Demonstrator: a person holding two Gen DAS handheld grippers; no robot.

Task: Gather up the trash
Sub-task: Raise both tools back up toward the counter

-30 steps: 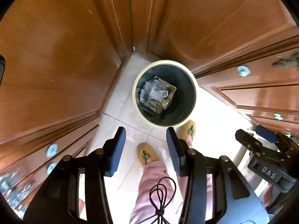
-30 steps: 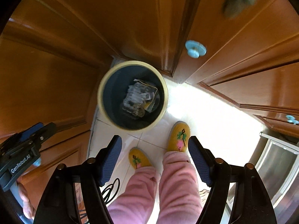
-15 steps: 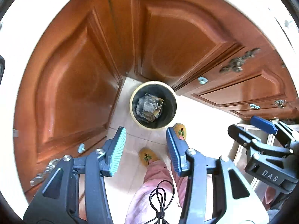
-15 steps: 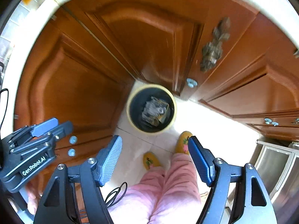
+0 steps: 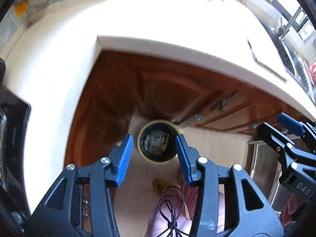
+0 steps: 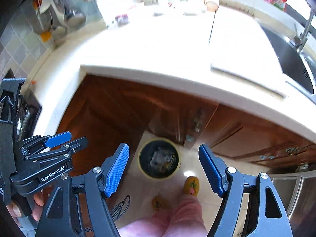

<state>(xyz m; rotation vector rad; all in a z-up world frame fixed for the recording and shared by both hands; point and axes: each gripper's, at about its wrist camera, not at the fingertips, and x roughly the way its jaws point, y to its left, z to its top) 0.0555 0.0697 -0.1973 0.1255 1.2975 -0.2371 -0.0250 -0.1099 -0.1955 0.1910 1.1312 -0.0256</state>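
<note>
Both grippers are hanging high above the floor, looking down past the worktop [image 5: 158, 25] edge. Left gripper [image 5: 154, 154]: jaws released, gripping nothing. Right gripper [image 6: 164, 165]: jaws spread wide, also gripping nothing.

Bin [image 5: 158, 141] is sitting on the floor tiles in the cabinet corner, framed between the left jaws; in the right view the bin [image 6: 159, 158] is showing between the jaws, slightly toward 11 o'clock. Trash [image 5: 156, 142] is lying inside it: crumpled clear plastic plus a brownish scrap, blurred.

Around it: wooden cabinets [image 6: 110, 114] at 9 to 3 o'clock of the bin, slippers [image 6: 191, 184] at 5 o'clock, pink trouser legs [image 6: 177, 217] below. Cutting board [image 6: 243, 49] is lying on the worktop at 1 o'clock, sink [image 6: 294, 63] at 2 o'clock. Cable [image 5: 171, 209] is dangling at 6 o'clock in the left view.
</note>
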